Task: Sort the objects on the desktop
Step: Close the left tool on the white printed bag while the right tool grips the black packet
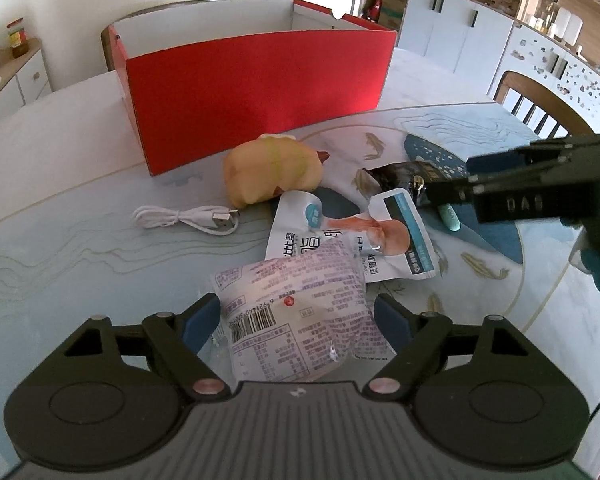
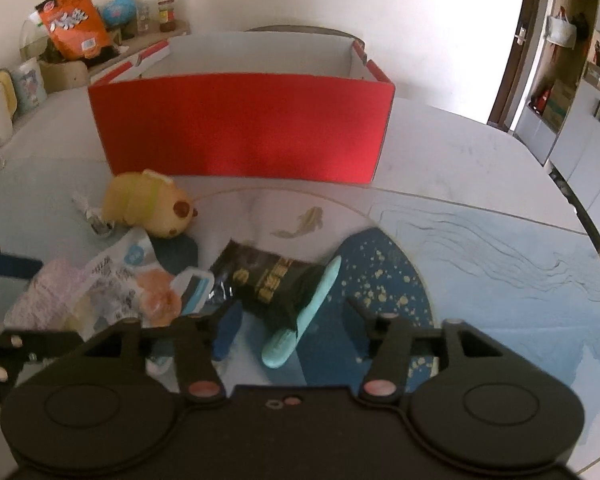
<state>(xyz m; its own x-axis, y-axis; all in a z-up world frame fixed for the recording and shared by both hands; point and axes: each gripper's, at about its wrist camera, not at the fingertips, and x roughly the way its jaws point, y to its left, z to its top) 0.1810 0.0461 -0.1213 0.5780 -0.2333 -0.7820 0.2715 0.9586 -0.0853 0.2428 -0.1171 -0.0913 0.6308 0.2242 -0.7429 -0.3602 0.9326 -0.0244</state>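
Note:
A white snack packet (image 1: pixel 296 320) with pink print and a barcode sits between the blue pads of my left gripper (image 1: pixel 296 308), which press on its two sides. My right gripper (image 2: pixel 294 308) stands open over a black snack packet (image 2: pixel 268 280) and a teal stick-shaped item (image 2: pixel 300 320); neither pad touches them. In the left wrist view the right gripper (image 1: pixel 444 196) reaches in from the right, by the black packet (image 1: pixel 400 176). Behind stands an open red box (image 1: pixel 256 92) (image 2: pixel 244 128).
A yellow plush toy (image 1: pixel 272 172) (image 2: pixel 152 208) lies before the box. A white USB cable (image 1: pixel 188 220) lies to its left. A white pouch with an orange picture (image 1: pixel 352 240) lies in the pile. A small wrapped sweet (image 2: pixel 96 220) and a chair (image 1: pixel 540 108) are nearby.

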